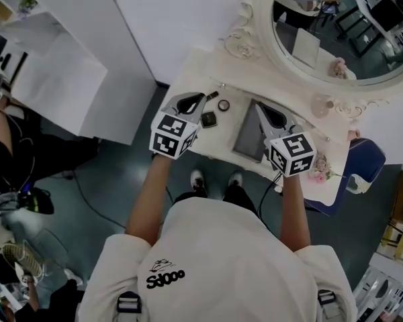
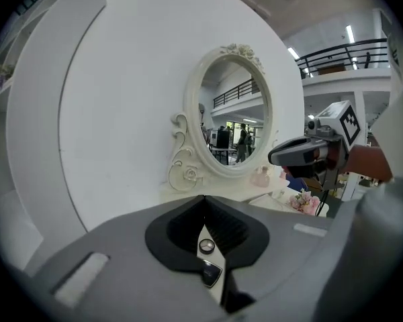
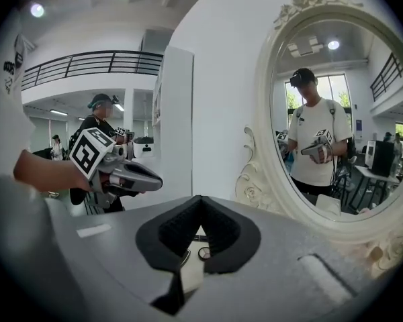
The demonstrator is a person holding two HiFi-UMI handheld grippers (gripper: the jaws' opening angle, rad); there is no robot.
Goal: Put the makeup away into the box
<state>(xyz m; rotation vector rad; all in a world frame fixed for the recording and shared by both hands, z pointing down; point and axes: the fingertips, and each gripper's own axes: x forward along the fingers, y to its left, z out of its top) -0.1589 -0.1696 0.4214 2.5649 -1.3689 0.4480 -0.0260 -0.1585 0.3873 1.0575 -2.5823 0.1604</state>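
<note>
Though outside both gripper views, grey box (image 1: 246,137)

Square compact (image 1: 209,119) left of box (image 1: 246,137) — mirror (image 1: 336,39) behind.

Two grippers are counted: the left gripper (image 1: 201,100) and the right gripper (image 1: 262,110). Two makeup items are noted: one round compact (image 1: 223,104), one square compact (image 1: 208,119). One grey box (image 1: 247,139) and one oval mirror (image 1: 326,29) are recorded.

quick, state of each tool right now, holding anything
Left tool: closed, holding nothing.
Right tool: closed, holding nothing.
</note>
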